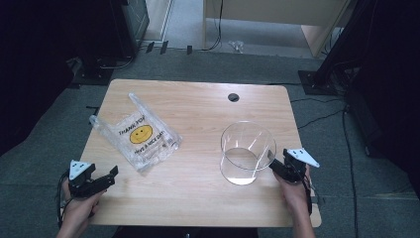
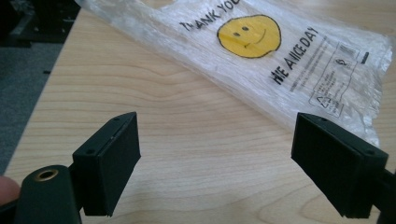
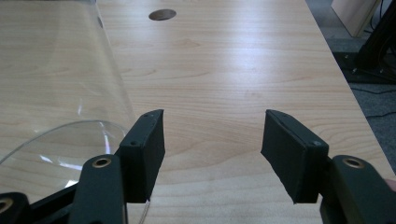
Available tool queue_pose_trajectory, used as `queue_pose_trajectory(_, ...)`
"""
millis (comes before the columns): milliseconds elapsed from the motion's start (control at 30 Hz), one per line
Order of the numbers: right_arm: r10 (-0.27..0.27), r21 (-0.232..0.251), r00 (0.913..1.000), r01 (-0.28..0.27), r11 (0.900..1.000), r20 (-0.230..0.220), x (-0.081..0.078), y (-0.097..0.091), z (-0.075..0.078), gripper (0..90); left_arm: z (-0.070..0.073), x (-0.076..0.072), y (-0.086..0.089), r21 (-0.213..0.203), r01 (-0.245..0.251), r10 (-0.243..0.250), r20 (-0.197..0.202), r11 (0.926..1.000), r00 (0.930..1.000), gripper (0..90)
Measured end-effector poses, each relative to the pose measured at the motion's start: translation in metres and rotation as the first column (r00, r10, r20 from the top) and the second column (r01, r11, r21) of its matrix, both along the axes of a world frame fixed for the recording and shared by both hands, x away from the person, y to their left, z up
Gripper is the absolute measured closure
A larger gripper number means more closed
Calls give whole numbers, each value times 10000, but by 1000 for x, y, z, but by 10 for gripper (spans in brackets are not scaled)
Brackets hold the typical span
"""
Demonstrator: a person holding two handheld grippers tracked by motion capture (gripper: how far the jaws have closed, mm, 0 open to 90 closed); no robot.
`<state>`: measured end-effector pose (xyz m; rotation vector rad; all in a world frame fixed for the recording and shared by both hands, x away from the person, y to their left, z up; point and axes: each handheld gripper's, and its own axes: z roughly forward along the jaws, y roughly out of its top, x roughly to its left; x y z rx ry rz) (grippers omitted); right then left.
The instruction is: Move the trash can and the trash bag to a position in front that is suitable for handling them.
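Clear glass is forming a wide, round, thin-walled cylinder jar (image 1: 247, 152) that is standing upright on the right half of the pale wood-grain table (image 1: 198, 198), with light glinting off its rim and base. From the high view, the right gripper (image 1: 275, 163) is sitting just beside the jar's right wall, held in a hand (image 1: 296, 196) coming in from the table's near edge. Its own view is adding what the overhead cannot: the black, flat-faced fingers (image 3: 147, 149) are standing apart with bare wood between them, gripping nothing, and the jar's curved wall (image 3: 60, 93) is lying just outside the left-hand finger; whether they are touching cannot be told.

Across the table, a crinkled, see-through plastic bag (image 1: 136, 136) is lying flat on the left half, well apart from the jar, printed with a yellow smiley face and black lettering. The left gripper (image 1: 110, 176) is hovering near the bag's near corner at the table's left front edge. Its view is showing the bag's (image 2: 261, 60) wrinkles, small recycling marks and creased edge, and its blocky fingers (image 2: 109, 158) are spread wide over empty wood, holding nothing.

A round cable hole (image 1: 233, 97) is sitting near the table's far edge.
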<state>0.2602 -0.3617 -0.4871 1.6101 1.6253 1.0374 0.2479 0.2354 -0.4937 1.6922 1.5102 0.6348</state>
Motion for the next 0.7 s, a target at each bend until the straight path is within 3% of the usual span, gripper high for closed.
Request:
queue_pose_trajectory(33, 54, 48, 10000, -54, 10000, 79, 1, 0, 0, 392, 2, 2, -3, -165, -12, 9, -144, 9999, 9999, 148)
queue_pose_trajectory(133, 350, 162, 9992, -353, 9992, 189, 0, 1, 1, 393, 3, 3, -7, -184, 48, -50, -88, 9998, 9999, 148)
queue_pose_trajectory(500, 1257, -469, 9913, -1238, 9912, 392, -5, 17, 6, 400, 6, 7, -23, -215, 327, -330, -104, 9992, 9994, 167)
queue_pose_trajectory(633, 1684, -652, 9846, -1652, 9841, 469, -8, 25, 8, 399, 7, 7, -30, 283, 500, -500, -2, 9984, 9987, 167)
queue_pose_trajectory(700, 1927, -702, 9800, -1891, 9794, 488, -9, 30, 9, 399, 8, 7, -32, 292, 536, -536, -15, 9981, 9986, 167)
